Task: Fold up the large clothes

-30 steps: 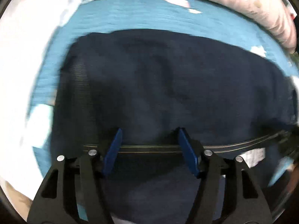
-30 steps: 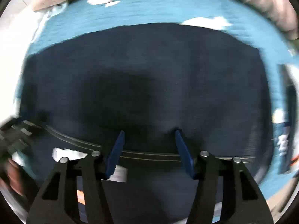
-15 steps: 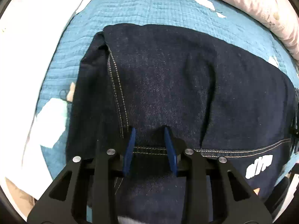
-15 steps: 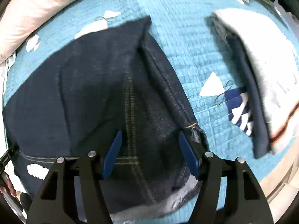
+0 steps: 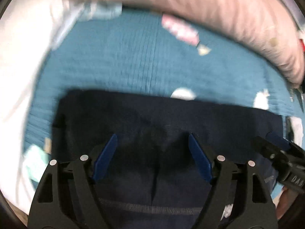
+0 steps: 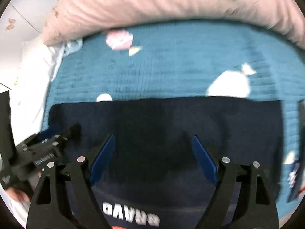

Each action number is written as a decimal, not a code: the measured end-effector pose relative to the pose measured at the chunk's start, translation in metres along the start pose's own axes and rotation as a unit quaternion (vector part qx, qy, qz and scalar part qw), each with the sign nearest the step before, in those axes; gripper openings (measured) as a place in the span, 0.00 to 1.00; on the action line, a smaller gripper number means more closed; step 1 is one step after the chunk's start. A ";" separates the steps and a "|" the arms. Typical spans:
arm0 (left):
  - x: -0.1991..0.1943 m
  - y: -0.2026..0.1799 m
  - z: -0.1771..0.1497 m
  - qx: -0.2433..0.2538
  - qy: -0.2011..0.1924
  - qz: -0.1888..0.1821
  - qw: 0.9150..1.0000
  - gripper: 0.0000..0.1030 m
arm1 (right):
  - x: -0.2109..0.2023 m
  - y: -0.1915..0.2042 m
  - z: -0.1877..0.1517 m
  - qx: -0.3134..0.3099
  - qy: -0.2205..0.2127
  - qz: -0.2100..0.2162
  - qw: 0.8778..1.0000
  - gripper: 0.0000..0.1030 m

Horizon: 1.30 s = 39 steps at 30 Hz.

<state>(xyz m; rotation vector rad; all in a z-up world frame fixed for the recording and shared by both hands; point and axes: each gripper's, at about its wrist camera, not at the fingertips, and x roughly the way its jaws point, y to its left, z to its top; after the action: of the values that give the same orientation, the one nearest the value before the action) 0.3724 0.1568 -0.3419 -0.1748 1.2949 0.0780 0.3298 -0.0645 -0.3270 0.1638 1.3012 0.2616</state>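
Dark navy jeans (image 5: 162, 118) lie folded flat in a wide rectangle on the teal quilt (image 5: 133, 57). My left gripper (image 5: 152, 143) hovers over their near half, its jaws opening wide, blue pads (image 5: 106, 154) clear of the cloth. My right gripper (image 6: 152, 141) hangs over the same jeans (image 6: 171, 118), its jaws also opening with nothing pinched between them. Each view catches the other tool: the right gripper (image 5: 276, 152) at the right edge, the left gripper (image 6: 47, 147) at the left edge. White lettering (image 6: 131, 213) shows on dark cloth at the bottom.
A long pink pillow (image 6: 152, 3) borders the quilt at the far side. White bedding (image 5: 17, 66) lies to the left. A folded garment (image 6: 296, 171) with dark and white parts sits at the right edge. The quilt has pale printed patches (image 6: 228, 84). Both views are motion-blurred.
Half a second ago the left jaws were narrow around the stitched hem; now both pairs stand wide and off the denim. Both views have swung toward the pillow, and the jeans lie flat.
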 end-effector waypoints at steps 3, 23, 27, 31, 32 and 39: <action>0.006 0.010 -0.003 0.003 -0.021 -0.015 1.000 0.80 | 0.033 -0.008 -0.003 -0.015 0.011 -0.019 1.000 0.77; -0.005 0.032 -0.007 0.037 -0.023 0.111 0.993 0.84 | -0.005 -0.140 -0.038 0.147 0.004 -0.090 0.985 0.92; -0.032 0.033 -0.031 0.035 -0.037 0.105 0.993 0.84 | -0.053 -0.093 -0.067 0.100 -0.050 -0.059 0.992 0.92; -0.061 0.026 -0.065 0.026 -0.042 0.063 0.997 0.84 | -0.072 -0.038 -0.114 0.047 -0.056 -0.038 0.997 0.92; -0.068 0.017 -0.079 0.032 -0.039 0.053 0.997 0.84 | -0.079 -0.035 -0.125 0.038 -0.051 -0.037 0.997 0.92; -0.054 -0.012 -0.152 0.031 0.005 0.007 0.999 0.84 | -0.022 -0.003 -0.177 0.019 0.006 -0.035 0.999 0.92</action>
<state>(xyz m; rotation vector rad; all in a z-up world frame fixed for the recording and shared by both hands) 0.2153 0.1212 -0.3288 -0.1130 1.3075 0.0495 0.1535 -0.0788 -0.3533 0.1477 1.3220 0.1787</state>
